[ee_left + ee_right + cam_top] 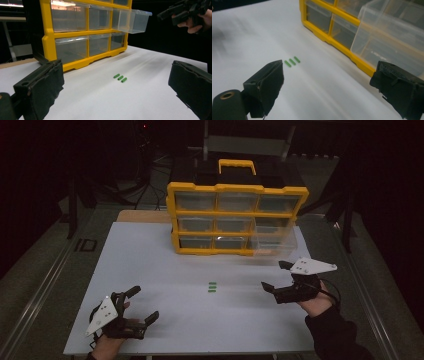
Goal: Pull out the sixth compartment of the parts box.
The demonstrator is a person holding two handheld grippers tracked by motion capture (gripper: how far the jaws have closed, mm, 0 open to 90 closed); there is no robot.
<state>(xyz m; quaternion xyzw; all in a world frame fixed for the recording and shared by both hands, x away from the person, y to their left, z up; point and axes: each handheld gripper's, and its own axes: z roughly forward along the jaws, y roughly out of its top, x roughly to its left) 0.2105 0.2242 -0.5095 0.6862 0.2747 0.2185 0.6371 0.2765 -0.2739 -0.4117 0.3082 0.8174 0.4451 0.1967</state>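
You had both tools sitting wide apart and holding nothing. Your left gripper (141, 305) was low near the front-left corner of the white table (150, 265), jaws spread, and in the left gripper view the two black pads framed the scene with lots of bare table between them. Your right gripper (276, 276) was over on the right, raised a bit off the surface with your right hand (316, 302) under it, jaws also spread. The three little green sticks (212, 287) were lying flat in the middle of the table, between the two grippers and well apart from both. They sat side by side, just beside each other, stacked front to back from the high view, each one's long axis running left-right across the table, roughly parallel to the front of the yellow drawer cabinet (236, 218). That cabinet stood upright at the back of the table, three rows of clear drawers, handle on top. One clear drawer (276, 242) on its right side was pulled out toward you, sticking out past the yellow frame; from these views you couldn't really tell what was inside it.
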